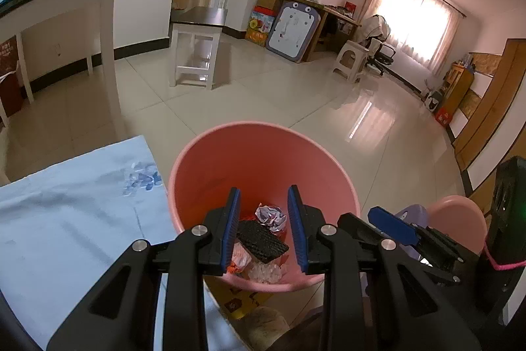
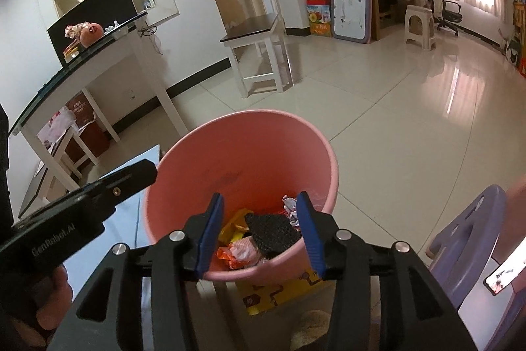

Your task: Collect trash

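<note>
The trash [image 1: 263, 239], crumpled paper, a black mesh piece and wrappers, lies at the bottom of the pink bin [image 1: 263, 153], which stands beside the blue-clothed table [image 1: 72, 219]. Both the left gripper [image 1: 265, 226] and the right gripper [image 2: 261, 229] hover over the bin's near rim, fingers apart and empty. Judging by this, the drop looks done; lift each straight up, clear of the rim, before turning to the table for more.

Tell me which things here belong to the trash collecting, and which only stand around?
Job: pink bin; inside it, crumpled paper, black mesh piece, orange wrapper; left gripper and right gripper, both open.

Bystanders: blue cloth, white stool, purple stool.
</note>
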The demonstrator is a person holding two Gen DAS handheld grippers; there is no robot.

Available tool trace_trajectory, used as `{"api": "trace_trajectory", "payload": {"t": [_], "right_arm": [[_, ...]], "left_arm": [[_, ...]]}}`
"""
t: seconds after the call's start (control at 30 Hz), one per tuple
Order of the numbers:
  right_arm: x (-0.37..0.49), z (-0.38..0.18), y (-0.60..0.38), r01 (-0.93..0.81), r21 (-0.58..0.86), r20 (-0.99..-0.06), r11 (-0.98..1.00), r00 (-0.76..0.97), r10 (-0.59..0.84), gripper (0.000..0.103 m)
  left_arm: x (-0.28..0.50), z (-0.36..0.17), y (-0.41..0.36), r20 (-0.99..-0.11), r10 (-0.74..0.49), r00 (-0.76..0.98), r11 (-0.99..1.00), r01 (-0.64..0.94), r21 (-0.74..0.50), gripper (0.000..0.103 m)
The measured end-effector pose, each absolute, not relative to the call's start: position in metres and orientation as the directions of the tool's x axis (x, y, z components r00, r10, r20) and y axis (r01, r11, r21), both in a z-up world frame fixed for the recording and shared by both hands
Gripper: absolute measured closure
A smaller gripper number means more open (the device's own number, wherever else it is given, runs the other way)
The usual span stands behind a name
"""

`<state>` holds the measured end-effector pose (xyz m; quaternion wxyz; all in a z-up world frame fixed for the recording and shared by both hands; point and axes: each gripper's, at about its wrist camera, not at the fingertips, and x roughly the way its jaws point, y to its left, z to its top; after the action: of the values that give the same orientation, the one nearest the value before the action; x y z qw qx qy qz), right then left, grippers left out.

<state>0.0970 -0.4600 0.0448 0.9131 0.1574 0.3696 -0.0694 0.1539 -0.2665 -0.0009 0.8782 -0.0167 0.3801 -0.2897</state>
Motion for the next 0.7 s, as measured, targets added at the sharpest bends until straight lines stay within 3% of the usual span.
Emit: {"api": "trace_trajectory", "payload": {"t": [0.23, 0.7], "right_arm": [[0.078, 0.054, -0.450, 0.234, 0.233, -0.681, 0.944, 0.732, -0.013, 0.049], [0.042, 0.072, -0.424, 0.180, 0.240, -0.640, 0.954, 0.768, 0.017, 0.043]], "left_arm": [[0.136, 0.005, -0.258, -0.645, -0.511, 0.569, 0.839, 0.495, -0.227, 0.073], [0.102, 0.018, -0.218, -0.627, -0.463, 0.626, 0.871, 0.452, -0.193, 0.073]]}}
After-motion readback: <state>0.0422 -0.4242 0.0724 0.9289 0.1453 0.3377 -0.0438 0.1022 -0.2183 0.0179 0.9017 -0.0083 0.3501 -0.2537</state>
